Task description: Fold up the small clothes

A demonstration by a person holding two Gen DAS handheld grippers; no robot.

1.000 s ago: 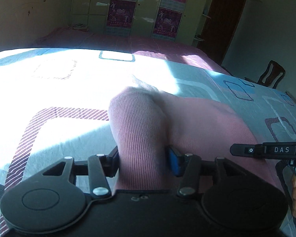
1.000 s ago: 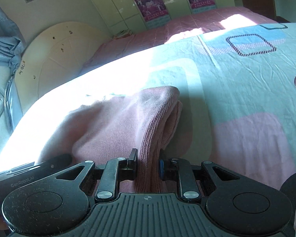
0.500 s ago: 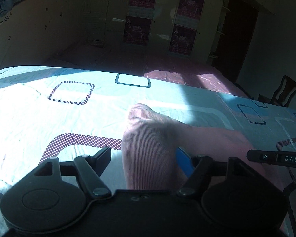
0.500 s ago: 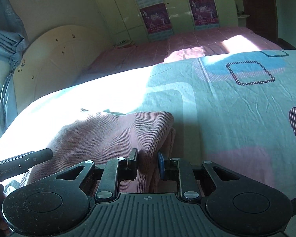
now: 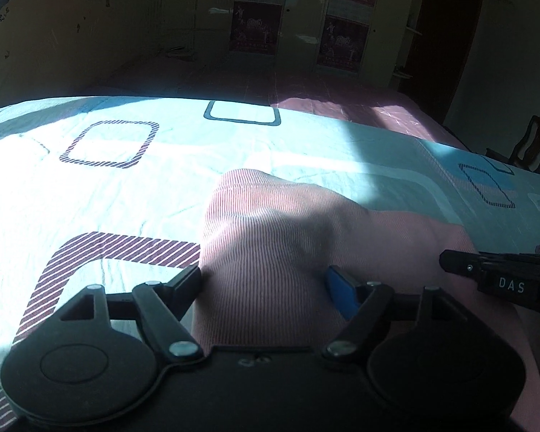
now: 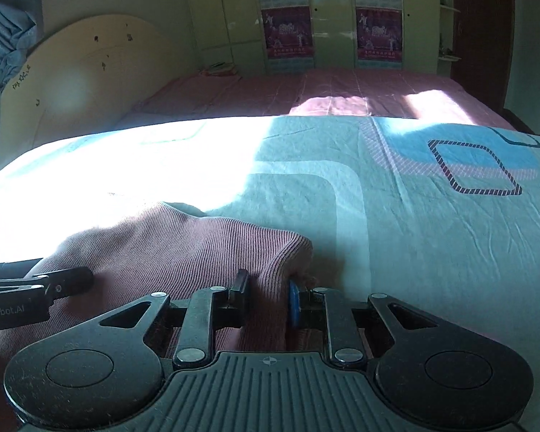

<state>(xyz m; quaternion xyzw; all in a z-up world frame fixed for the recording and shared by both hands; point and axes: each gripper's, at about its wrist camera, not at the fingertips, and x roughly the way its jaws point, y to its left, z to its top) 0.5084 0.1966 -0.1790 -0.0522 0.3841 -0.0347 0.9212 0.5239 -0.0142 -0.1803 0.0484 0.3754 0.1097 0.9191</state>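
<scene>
A pink ribbed garment (image 5: 270,237) lies folded on the light-blue patterned bed sheet (image 5: 133,194). My left gripper (image 5: 264,282) straddles its near left fold. Its jaws stand wide and are opening, with the cloth loose between them and not pinched. My right gripper (image 6: 266,288) is shut on the garment's (image 6: 198,244) right folded edge, which rests low on the sheet (image 6: 414,223). Each gripper shows in the other's view: the right gripper (image 5: 500,277) at the right edge, the left gripper (image 6: 36,288) at the left edge.
Beyond the sheet lies a second bed with a pink cover (image 6: 342,90) and a rounded headboard (image 6: 72,82). Wardrobe doors with posters (image 6: 288,28) line the far wall. A wooden chair (image 5: 532,144) stands at the right of the bed.
Both grippers brought the raised fold of the garment down onto the sheet. The left jaws spread apart and let go of the cloth. The right jaws stayed shut on it.
</scene>
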